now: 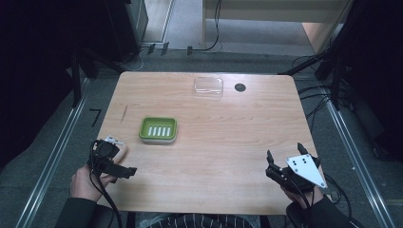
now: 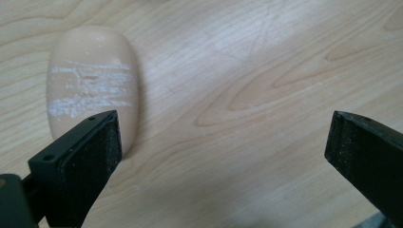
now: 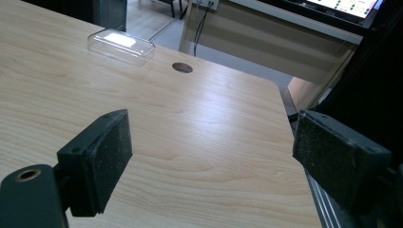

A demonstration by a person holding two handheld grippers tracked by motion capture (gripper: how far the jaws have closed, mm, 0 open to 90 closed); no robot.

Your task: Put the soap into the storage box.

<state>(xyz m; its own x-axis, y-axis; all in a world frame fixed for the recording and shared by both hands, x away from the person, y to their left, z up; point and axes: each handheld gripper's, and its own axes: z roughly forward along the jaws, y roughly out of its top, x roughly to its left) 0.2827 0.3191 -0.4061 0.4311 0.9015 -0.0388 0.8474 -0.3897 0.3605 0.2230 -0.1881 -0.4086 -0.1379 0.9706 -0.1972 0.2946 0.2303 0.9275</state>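
The soap bar [image 2: 90, 80] in front of your left gripper [image 2: 223, 142] is a pale peach oval with rounded ends, lying flat on the wooden table [image 1: 228, 142] near its near-left corner; its top face is scuffed with chalky white streaks running across it, and if anything is stamped there it is too worn to read. In the left gripper view your jaws stand wide apart with nothing between them, and the left jaw's tip overlaps the bar's lower edge, though you cannot tell whether it touches. From the high view the soap [image 1: 119, 150] peeks out just beyond your left gripper [image 1: 114, 159], which your left hand [image 1: 85, 183] holds at the table's edge. A little farther in sits a green soap dish [image 1: 158, 129], square with rounded corners and white slotted ribs in its floor, well apart from the bar. Toward the far edge a clear plastic lid [image 1: 208, 87] rests beside a round dark cable hole [image 1: 240, 87] in the tabletop. Your right gripper [image 1: 286, 153], with its grey three-cornered plate [image 1: 306, 169], hovers at the near-right corner, jaws likewise spread and empty. No readable labels or writing appear on any of these things.
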